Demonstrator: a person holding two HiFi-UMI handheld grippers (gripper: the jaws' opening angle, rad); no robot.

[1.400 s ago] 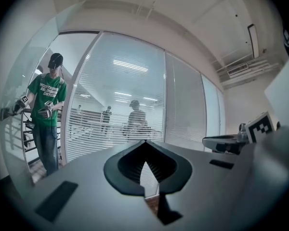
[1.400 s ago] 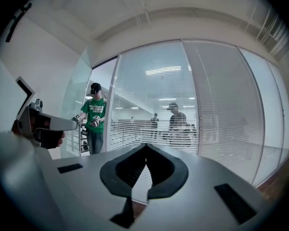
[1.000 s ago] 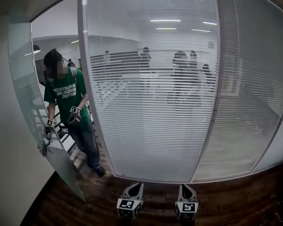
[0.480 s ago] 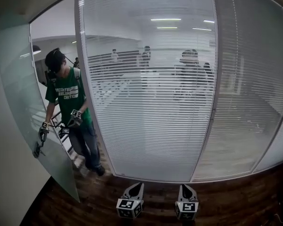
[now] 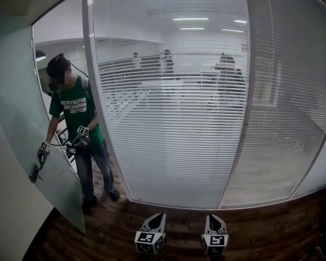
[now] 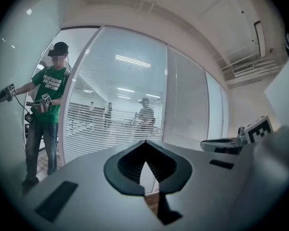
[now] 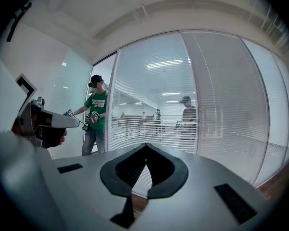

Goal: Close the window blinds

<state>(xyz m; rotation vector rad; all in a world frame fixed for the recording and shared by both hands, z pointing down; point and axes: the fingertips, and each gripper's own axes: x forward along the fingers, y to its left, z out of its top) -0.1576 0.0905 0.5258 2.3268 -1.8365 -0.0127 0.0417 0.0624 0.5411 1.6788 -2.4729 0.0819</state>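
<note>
1. On the far left, a frosted glass door [image 5: 27,162] stands open. A person in a green shirt [image 5: 76,110] stands in the doorway next to it. They are not part of this job, so stay out of their way.
2. The window blinds [image 5: 168,129] cover the glass wall in the middle and on the right, straight ahead. The slats are tipped open, because you can see people in the room behind them.
3. The left gripper [image 5: 161,215] sits low in the head view, above the wooden floor [image 5: 271,227]. Its claw is pinched together with nothing in it. It is well apart from the blinds.
4. The right gripper [image 5: 211,217] is just beside it. Its claw is pinched tight too, and it is empty.
5. I think the job has hardly begun. I cannot see a cord or a turning stick yet. Look for one along the grey post [image 5: 245,124].
6. To do it well, go closer and open one claw first. Grab only the thin cord or stick. Move it slowly until the slats lie flat. Do not poke the slats, because they bend easily.
</note>
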